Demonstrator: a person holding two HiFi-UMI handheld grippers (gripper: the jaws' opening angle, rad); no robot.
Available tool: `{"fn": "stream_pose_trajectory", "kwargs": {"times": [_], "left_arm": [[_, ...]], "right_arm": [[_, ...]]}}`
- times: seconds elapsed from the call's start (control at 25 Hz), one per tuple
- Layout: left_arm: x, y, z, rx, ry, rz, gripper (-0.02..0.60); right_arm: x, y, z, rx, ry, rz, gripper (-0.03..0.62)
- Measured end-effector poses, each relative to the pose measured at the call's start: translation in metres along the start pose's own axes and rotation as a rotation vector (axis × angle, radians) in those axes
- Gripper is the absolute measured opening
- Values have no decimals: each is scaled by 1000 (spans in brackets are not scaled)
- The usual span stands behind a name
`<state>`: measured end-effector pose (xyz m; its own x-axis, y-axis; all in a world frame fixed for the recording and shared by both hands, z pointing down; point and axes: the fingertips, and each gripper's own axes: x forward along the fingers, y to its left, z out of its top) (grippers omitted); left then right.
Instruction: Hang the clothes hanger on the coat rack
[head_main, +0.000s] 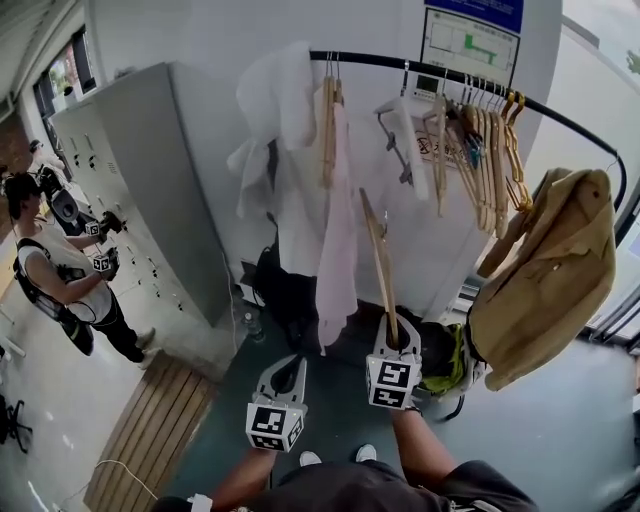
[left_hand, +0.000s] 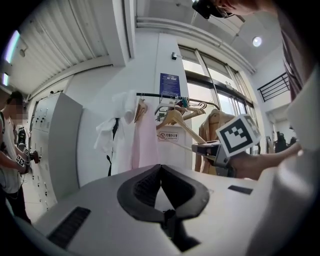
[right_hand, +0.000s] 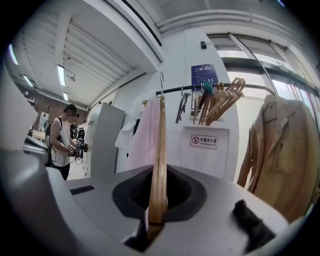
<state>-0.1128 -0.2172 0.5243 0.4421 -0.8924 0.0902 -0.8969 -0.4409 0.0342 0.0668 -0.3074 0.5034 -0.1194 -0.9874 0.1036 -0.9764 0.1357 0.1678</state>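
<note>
While the right forearm reaches forward, the right gripper (head_main: 392, 340) points about level. Its jaws pinch the lower end of the wooden hanger (head_main: 380, 262), which stands upright, hook clear of the coat rack rail (head_main: 372, 62). The left gripper (head_main: 288, 368) sits beside it, jaws together and empty. Bare rail shows between the pink garment (head_main: 338, 230) and the hung hangers (head_main: 480, 150).

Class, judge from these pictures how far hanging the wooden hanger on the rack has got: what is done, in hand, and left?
Done: the wooden hanger is picked up, clamped upright in the right claw. In hand: it is held short of the rack rail, and its hook is not on it yet. Left: lift the hook over the rail and let go. The left claw is shut and empty.
</note>
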Motion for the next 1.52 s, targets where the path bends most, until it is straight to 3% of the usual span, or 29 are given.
{"fn": "stream_pose_trajectory", "kwargs": {"times": [0.44, 0.96, 1.24, 1.52], "left_arm": [[4, -7, 0, -15, -2, 12, 9], [-15, -9, 2, 16, -6, 3, 9], [-36, 18, -8, 2, 18, 65, 9], [-44, 46, -9, 1, 17, 122, 9]], "right_arm": [[72, -24, 51, 29, 11, -22, 24], [189, -48, 173, 87, 37, -23, 25], [222, -48, 220, 121, 44, -61, 25], [245, -55, 234, 142, 81, -84, 25]]}}
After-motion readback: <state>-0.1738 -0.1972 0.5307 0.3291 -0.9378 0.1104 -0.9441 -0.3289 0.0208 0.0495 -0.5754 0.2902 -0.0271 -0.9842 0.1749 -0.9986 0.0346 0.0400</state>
